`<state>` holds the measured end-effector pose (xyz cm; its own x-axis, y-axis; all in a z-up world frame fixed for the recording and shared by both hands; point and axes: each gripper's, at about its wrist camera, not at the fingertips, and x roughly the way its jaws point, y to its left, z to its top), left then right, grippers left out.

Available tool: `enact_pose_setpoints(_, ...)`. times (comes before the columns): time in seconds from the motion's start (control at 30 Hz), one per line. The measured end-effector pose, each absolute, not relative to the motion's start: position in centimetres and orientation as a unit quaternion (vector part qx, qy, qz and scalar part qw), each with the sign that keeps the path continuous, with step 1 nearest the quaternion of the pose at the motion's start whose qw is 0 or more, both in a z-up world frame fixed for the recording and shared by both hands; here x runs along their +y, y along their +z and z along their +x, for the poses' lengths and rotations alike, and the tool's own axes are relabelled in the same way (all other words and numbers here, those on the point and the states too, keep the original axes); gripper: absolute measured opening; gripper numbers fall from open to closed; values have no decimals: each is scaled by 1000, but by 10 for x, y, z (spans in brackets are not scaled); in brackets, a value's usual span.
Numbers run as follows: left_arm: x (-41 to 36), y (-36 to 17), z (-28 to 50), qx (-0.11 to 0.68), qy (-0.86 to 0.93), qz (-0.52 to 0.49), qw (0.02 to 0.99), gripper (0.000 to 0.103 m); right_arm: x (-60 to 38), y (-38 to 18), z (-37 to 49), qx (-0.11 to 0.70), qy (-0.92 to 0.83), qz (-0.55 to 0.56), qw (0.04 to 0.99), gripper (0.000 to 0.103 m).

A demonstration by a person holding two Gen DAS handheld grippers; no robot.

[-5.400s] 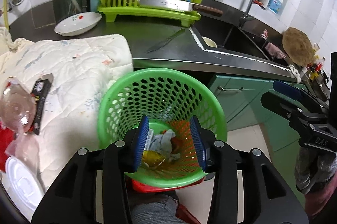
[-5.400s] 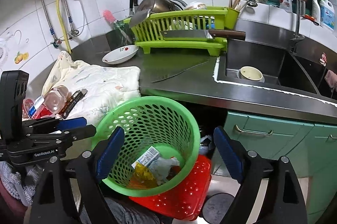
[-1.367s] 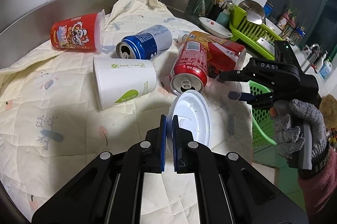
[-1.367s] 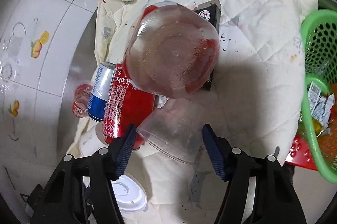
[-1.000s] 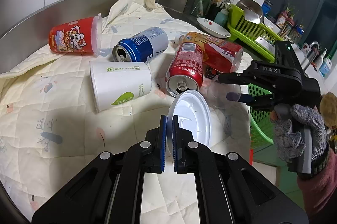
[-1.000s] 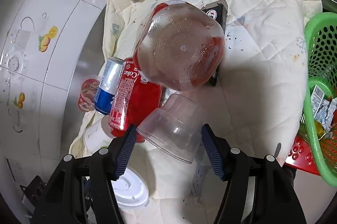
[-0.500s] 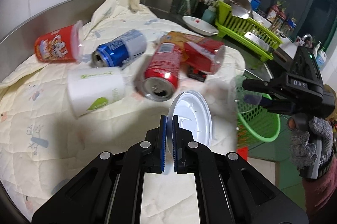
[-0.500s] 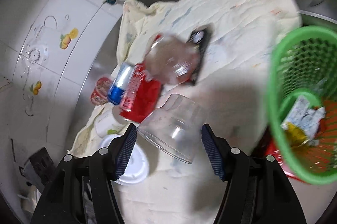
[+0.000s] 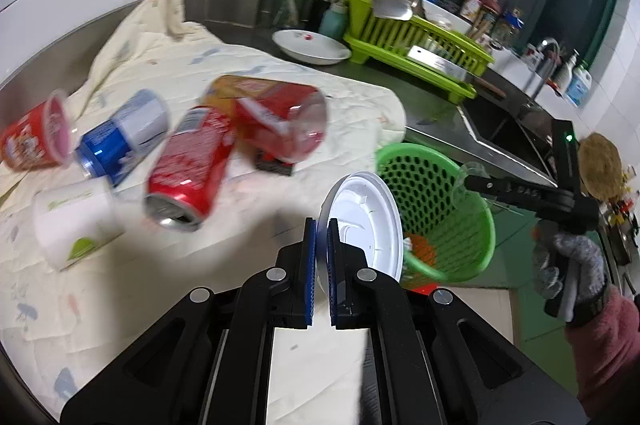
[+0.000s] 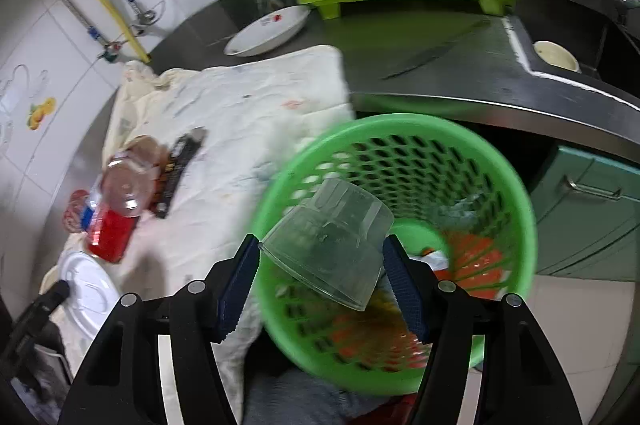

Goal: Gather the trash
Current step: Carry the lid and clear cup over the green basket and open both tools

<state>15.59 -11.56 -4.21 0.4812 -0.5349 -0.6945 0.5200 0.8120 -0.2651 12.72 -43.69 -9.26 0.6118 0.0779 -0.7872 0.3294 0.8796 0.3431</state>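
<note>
**Trash in both grippers, basket below**

Right gripper [image 10: 322, 275]: jaws set wide, blue pads pressed against both sides of a clear plastic cup [image 10: 326, 239], carried tilted with its rim toward the camera. Positioned directly above the open mouth of the green basket [image 10: 516, 225]; through and around the cup, paper scraps and a yellow wrapper visible at the basket bottom. Held by a gloved hand [image 9: 568, 265] with a pink sleeve, seen in the left wrist view over the basket's far rim.

Left gripper [image 9: 321, 253]: jaws closed to a narrow slit, clamped on the edge of a white plastic lid [image 9: 368, 217], lid standing on edge and rising from between the pads. Located above the quilted cloth [image 9: 160, 73], just beside the basket's near rim.

Remaining on the cloth, well apart from both grippers: red can [image 9: 188, 169], blue can [image 9: 120, 141], white paper cup [image 9: 76, 217], red printed cup [image 9: 34, 141], large red-labelled clear cup [image 9: 276, 121] lying over a black wrapper [image 9: 274, 165].

Beyond the cloth, on the steel counter: white dish [image 9: 310, 45], lime dish rack [image 9: 416, 37] with a cleaver, sink [image 10: 568, 45].
</note>
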Motion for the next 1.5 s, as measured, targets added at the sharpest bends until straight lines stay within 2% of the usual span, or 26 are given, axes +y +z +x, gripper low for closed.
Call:
enact_pose_setpoints(0.2,-159,-38,160,406,-327,6,853,4,-459,-107,123,435,-106,201,871,62)
enact_pose_setpoints(0.37,-196,-37,163,410,-343,20,845,4,-474,-111,116,427,-109,215,871,65)
enact_pose_setpoints(0.77,-287,-66,163,436,-375,57,816,4,-495,-88,77,382,-109,231,888,70)
enact_pose_setpoints(1.27,-335,-93,165,463,-382,64,797,8,-513,-85,44,356,-124,249,892,71)
enact_pose_setpoints(1.3,-335,-93,164,463,-382,65,797,15,-512,-86,44,357,-123,249,892,71)
enact_pose_setpoints(1.33,-336,-93,164,464,-380,67,797,29,-511,-86,44,359,-122,249,891,71)
enact_pose_setpoints(1.37,-334,-93,163,463,-380,64,798,33,-510,-87,44,359,-123,248,891,71)
enact_pose_setpoints(1.5,-325,-85,161,453,-380,55,805,34,-506,-85,44,360,-119,247,892,71)
